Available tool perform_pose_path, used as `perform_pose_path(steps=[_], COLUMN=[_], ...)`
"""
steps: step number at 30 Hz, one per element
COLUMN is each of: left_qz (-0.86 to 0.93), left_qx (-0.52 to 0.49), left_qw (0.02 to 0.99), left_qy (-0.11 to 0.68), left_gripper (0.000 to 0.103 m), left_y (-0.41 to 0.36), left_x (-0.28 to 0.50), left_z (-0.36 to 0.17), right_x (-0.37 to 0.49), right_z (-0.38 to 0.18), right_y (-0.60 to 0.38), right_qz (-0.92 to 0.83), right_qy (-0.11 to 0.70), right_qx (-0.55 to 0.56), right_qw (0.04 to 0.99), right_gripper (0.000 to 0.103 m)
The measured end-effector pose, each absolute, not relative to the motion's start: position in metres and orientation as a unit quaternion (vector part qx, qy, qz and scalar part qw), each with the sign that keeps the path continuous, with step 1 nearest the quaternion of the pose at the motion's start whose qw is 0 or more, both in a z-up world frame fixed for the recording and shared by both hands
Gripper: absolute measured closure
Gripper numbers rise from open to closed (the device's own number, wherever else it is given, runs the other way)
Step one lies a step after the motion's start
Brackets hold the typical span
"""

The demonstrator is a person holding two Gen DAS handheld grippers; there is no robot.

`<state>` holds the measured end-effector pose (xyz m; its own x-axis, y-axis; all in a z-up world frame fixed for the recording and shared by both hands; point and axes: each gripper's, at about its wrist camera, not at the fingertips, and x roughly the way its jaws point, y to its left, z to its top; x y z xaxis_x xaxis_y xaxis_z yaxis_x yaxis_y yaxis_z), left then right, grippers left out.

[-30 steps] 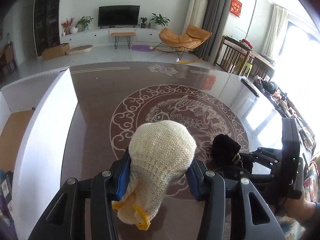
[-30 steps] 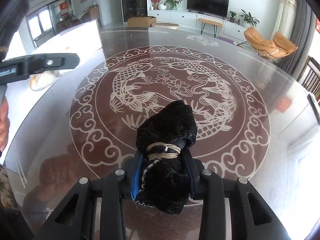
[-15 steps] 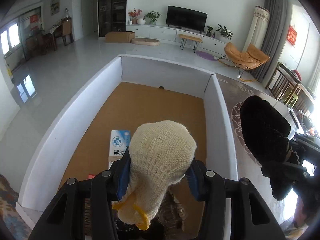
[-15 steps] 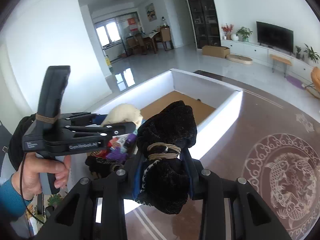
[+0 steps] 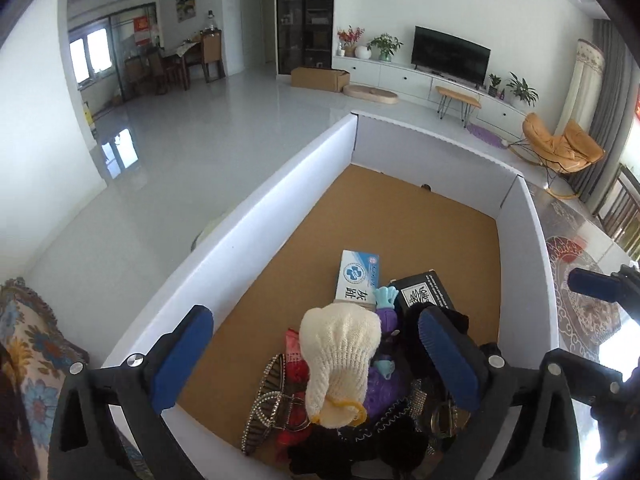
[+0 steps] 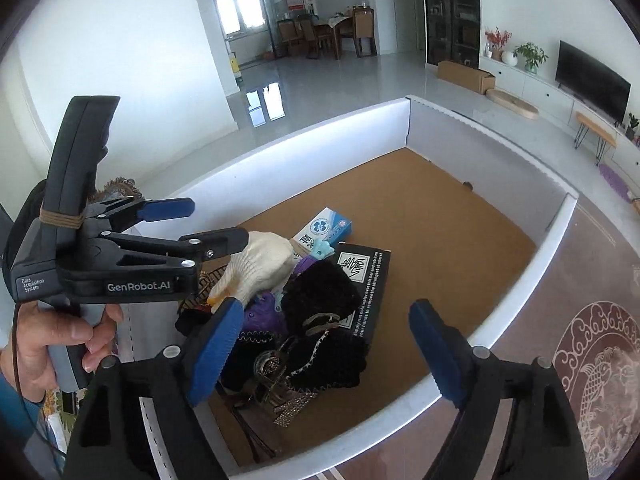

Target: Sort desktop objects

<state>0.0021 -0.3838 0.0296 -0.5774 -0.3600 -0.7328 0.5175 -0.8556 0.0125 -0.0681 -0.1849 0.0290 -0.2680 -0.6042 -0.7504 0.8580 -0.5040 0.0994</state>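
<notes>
Left gripper [image 5: 316, 356] and right gripper [image 6: 324, 344] just opened wide, bundles lying free.

Home living rm: TV [image 5: 452, 54], rocking chair [image 5: 562, 150], dining table [image 6: 320, 32].

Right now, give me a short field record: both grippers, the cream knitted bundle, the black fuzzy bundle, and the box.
left gripper: jaws have just been opening, wide apart, nothing pressed
right gripper: jaws have just been opening, wide apart, nothing pressed
cream knitted bundle: released, on the pile inside the box
black fuzzy bundle: released, on the pile beside the cream one
white-walled cardboard box: brown floor, far half bare
pile also holds: blue-and-white carton, black printed box
</notes>
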Motion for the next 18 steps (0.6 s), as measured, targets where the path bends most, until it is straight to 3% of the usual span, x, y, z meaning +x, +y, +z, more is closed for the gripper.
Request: perform_pose_path(steps=[3,10,18], left_qz=[-0.866,-0.849,-0.852], left_qx=[0.386,0.428,0.398], left_qw=[0.302,0.297,0.321], left_qy=[0.095,0.086,0.108], left_gripper=[0.000,0.000,0.000], left_y=[-0.375,-0.346,-0.339], left_x=[0.000,0.007,0.026], left_z=[0.039,0.037,0.042], right_x=[-0.081,-0.098,-0.086], right_z=[0.043,0.052,0.059], right_y=[-0.172,-0.155,-0.160], right_qz=[-0.791,-0.802,-0.799], right_qy=[0.167,0.155,0.178], right_qx=[0.381,0.398,0.391], right_qw=[0.450,0.417,0.422], right_gripper=[0.000,0.000,0.000])
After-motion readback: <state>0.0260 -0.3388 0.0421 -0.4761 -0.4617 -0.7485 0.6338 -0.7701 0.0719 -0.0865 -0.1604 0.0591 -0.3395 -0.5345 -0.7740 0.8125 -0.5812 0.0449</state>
